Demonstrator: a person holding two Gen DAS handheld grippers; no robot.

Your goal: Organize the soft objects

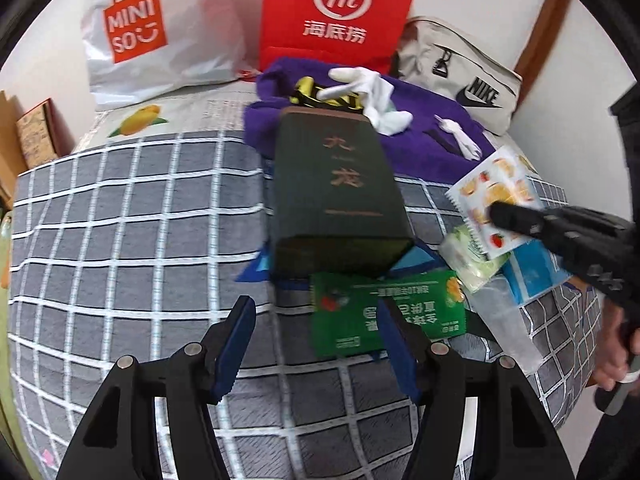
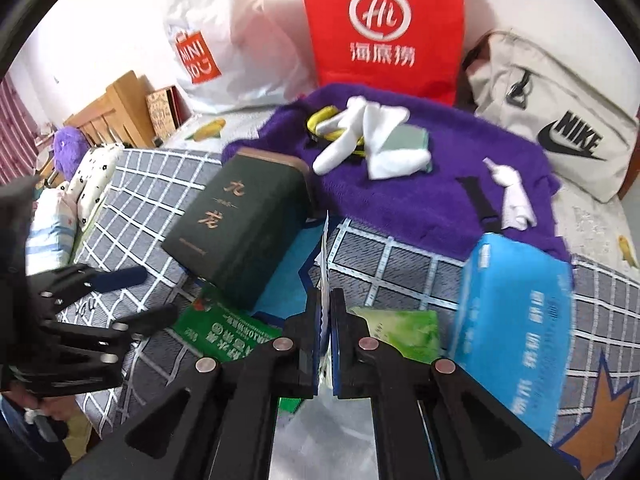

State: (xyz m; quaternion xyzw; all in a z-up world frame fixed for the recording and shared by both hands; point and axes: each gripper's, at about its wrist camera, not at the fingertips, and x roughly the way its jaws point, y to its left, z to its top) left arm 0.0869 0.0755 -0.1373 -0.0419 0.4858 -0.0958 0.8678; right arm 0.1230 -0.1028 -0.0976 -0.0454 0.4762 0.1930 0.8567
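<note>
Right gripper [image 2: 328, 312] pinches the fruit-print sachet [image 1: 494, 200] edge-on, lifted at three o'clock of the dark box [image 1: 340, 192]. Left gripper [image 1: 316, 344] spread, empty, above the green packet [image 1: 384, 312]. Best: carry the sachet clear before the left closes.

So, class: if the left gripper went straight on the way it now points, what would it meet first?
Probably the green packet: it lies just ahead of the open left gripper, before the dark box. Depth is uncertain.
</note>
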